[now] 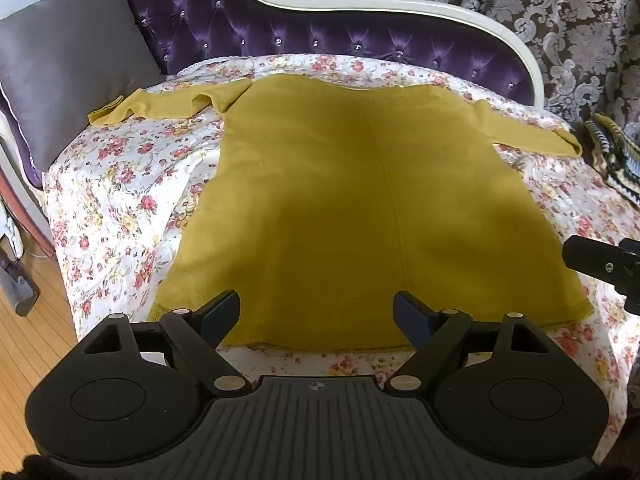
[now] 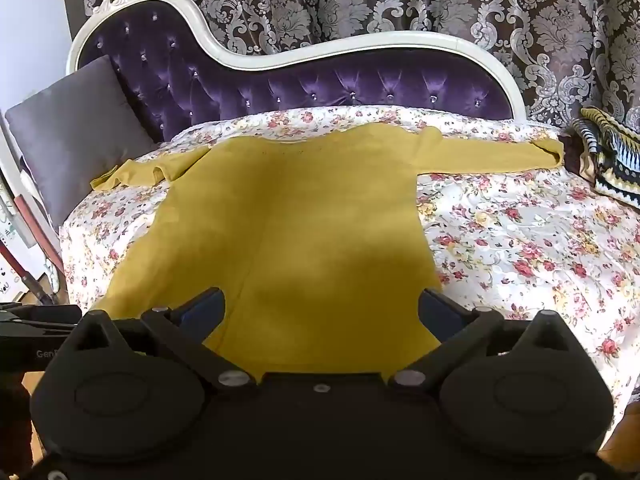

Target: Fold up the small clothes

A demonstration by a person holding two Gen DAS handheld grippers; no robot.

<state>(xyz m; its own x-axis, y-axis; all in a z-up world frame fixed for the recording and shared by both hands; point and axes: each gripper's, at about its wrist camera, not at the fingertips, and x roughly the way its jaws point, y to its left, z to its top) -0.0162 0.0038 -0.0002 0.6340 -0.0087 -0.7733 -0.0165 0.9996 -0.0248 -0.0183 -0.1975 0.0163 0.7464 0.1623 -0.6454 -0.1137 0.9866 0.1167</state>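
A mustard-yellow knit sweater (image 1: 360, 200) lies flat on a floral bedspread (image 1: 120, 184), hem toward me, both sleeves spread sideways. My left gripper (image 1: 318, 312) hovers open over the near hem, nothing between its fingers. In the right wrist view the same sweater (image 2: 288, 232) fills the middle, its right sleeve (image 2: 500, 152) stretched toward the far right. My right gripper (image 2: 322, 308) stands wide open above the lower right part of the sweater, holding nothing. Part of the right gripper (image 1: 608, 264) shows at the right edge of the left wrist view.
A purple tufted daybed back with a white frame (image 2: 360, 44) runs behind. A grey cushion (image 1: 68, 64) leans at the left end. A striped knit item (image 2: 612, 160) lies at the right end. Wood floor (image 1: 28, 352) shows at the lower left.
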